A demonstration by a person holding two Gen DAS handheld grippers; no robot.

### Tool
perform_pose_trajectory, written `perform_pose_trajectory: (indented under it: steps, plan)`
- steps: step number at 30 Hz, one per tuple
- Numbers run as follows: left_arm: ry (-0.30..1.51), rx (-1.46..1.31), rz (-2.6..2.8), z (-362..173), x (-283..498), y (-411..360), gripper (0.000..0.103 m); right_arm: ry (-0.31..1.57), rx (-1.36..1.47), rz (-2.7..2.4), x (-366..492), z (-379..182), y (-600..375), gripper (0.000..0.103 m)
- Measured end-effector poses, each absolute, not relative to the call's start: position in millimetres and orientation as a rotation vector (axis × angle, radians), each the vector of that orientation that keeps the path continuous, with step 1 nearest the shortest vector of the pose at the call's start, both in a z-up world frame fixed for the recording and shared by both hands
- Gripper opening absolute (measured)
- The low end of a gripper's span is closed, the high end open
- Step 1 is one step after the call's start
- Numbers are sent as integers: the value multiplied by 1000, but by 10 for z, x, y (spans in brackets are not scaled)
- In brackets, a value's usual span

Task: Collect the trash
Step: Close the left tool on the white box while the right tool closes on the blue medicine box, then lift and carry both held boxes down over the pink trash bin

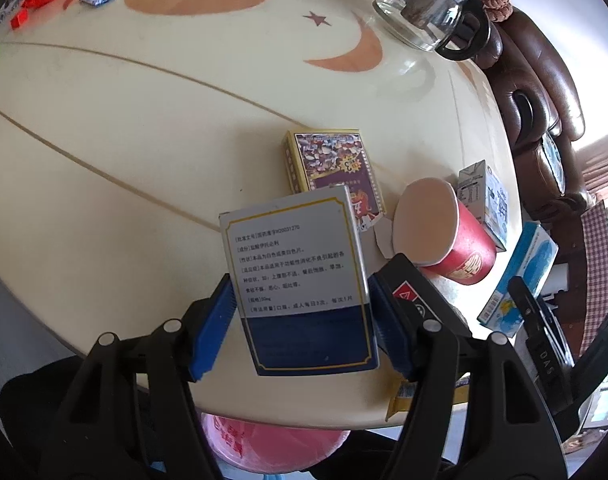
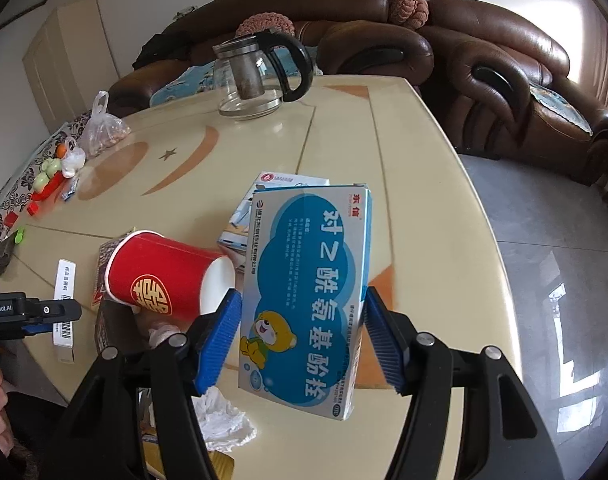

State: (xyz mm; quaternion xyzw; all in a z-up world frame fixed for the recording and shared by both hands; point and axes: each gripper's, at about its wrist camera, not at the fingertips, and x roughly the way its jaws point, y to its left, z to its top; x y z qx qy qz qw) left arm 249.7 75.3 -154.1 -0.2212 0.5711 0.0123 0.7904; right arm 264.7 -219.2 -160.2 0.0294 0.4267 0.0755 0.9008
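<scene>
My left gripper (image 1: 302, 320) is shut on a white and navy medicine box (image 1: 300, 276), held above the cream table (image 1: 124, 128). My right gripper (image 2: 300, 340) is shut on a blue and white medicine box (image 2: 308, 292) with a cartoon bear, also above the table; this box shows in the left wrist view (image 1: 520, 280) too. A red paper cup (image 1: 448, 236) lies on its side between them, also seen in the right wrist view (image 2: 164, 276). A purple card box (image 1: 336, 168) and a small milk carton (image 1: 484, 196) lie beyond. A crumpled tissue (image 2: 224, 420) lies near the table's front edge.
A glass teapot (image 2: 256, 76) stands at the far side. A plastic bag (image 2: 102, 128) and small toys (image 2: 50, 176) lie at the far left. A brown sofa (image 2: 484, 60) is behind the table. A pink bin (image 1: 272, 444) sits below the table edge.
</scene>
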Motion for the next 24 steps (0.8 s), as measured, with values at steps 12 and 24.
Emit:
perform_pose_trajectory:
  steps: [12,24]
  plan:
    - [1167,-361,31,-1334,2344,714,66,868,30,112,2466,-1436,-2236,61]
    - [1082,-265,1,-980,2089,677,66,799,16,92,2085,-1013,-2234,61]
